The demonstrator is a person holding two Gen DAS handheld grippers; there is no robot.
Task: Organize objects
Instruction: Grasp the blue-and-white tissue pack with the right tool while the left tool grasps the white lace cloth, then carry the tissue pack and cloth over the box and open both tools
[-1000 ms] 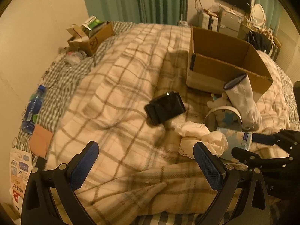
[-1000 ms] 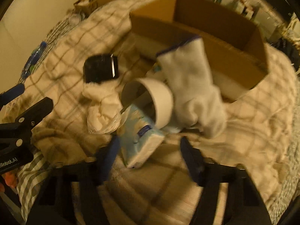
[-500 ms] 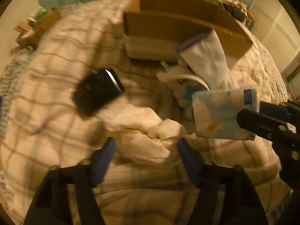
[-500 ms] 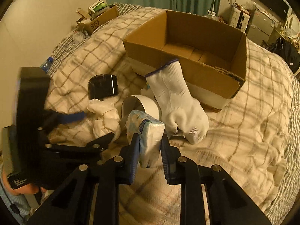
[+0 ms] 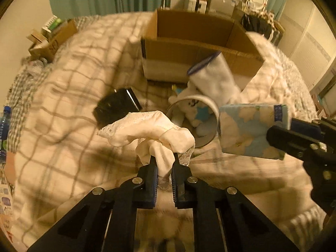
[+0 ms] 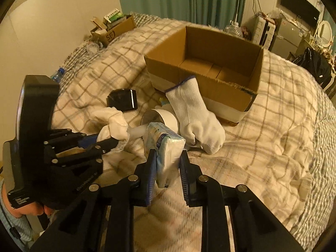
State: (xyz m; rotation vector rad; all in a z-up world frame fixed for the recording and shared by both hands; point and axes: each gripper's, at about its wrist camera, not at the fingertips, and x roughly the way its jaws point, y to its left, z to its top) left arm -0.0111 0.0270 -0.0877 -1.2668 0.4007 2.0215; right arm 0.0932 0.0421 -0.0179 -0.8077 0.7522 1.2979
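Observation:
My left gripper [image 5: 163, 159] is shut on a white lace-edged cloth [image 5: 151, 130] and holds it above the plaid quilt; it also shows in the right wrist view [image 6: 113, 124]. My right gripper [image 6: 168, 155] is shut on a blue-and-white tissue pack [image 6: 166, 145], also in the left wrist view [image 5: 252, 130]. An open cardboard box [image 6: 210, 67] stands behind. A white glove [image 6: 195, 117], a white tape roll [image 6: 166, 117] and a black case [image 6: 122, 100] lie in front of the box.
A small cardboard box of items [image 6: 111, 29] sits at the bed's far left corner. A water bottle [image 5: 4, 121] lies at the left edge. A plush toy [image 5: 195, 109] lies inside the tape roll. Furniture stands beyond the bed.
My left gripper moved in and shut on the white cloth, lifting it. My right gripper shut on the tissue pack and raised it off the quilt.

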